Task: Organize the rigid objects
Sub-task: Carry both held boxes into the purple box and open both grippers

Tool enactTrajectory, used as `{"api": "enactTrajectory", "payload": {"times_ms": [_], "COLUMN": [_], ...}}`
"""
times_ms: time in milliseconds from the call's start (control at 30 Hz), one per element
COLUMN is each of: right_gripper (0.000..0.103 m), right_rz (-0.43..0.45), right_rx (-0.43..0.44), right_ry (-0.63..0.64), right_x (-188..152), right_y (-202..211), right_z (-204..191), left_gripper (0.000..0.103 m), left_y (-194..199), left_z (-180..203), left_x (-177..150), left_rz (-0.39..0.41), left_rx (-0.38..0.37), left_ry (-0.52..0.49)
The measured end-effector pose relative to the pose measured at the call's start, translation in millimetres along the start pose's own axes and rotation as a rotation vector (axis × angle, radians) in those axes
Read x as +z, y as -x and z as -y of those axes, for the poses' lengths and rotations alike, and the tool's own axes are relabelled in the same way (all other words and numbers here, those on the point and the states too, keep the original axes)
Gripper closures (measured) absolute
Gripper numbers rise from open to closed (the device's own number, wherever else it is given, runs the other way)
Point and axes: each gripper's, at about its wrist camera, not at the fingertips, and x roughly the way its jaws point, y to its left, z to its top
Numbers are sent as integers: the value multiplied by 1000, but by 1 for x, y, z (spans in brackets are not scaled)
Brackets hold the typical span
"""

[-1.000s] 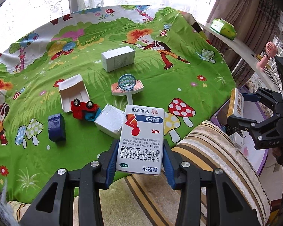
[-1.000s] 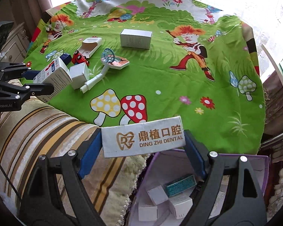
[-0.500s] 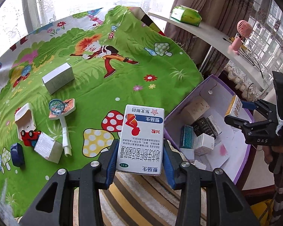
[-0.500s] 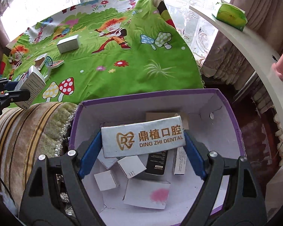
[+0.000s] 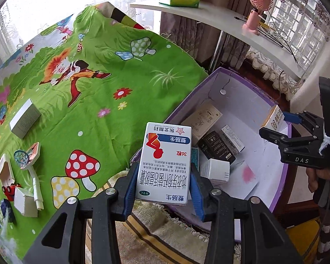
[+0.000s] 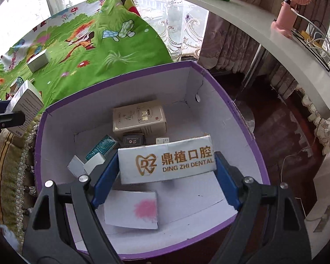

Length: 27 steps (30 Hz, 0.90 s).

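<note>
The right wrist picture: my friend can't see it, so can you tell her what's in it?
The right tool holds a white Ding Zhi Dental box over an open purple box with several small boxes already inside. Behind it lies a green cartoon cloth, and at the left edge the left tool grips a white medicine box.

My left tongs (image 5: 164,184) clamp a white medicine box (image 5: 165,162); my right tongs (image 6: 165,171) grip a dental box (image 6: 166,161) over the purple bin (image 6: 242,118).

Bright lace-curtained window (image 5: 44,4), white shelf (image 6: 264,39), brown drapes (image 5: 220,2), possibly dark wooden floor (image 6: 281,118).
</note>
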Motion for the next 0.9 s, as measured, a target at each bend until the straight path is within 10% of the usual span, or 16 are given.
{"api": "enactTrajectory", "payload": {"times_ms": [900], "right_gripper": [17], "right_rz": [0], "right_rx": [-102], "right_ry": [-109], "right_x": [6], "right_y": [-8], "right_z": [37], "left_gripper": [47], "left_y": [-3], "left_z": [-20], "left_x": [-3], "left_rz": [-4], "left_rx": [-14], "left_ry": [100]}}
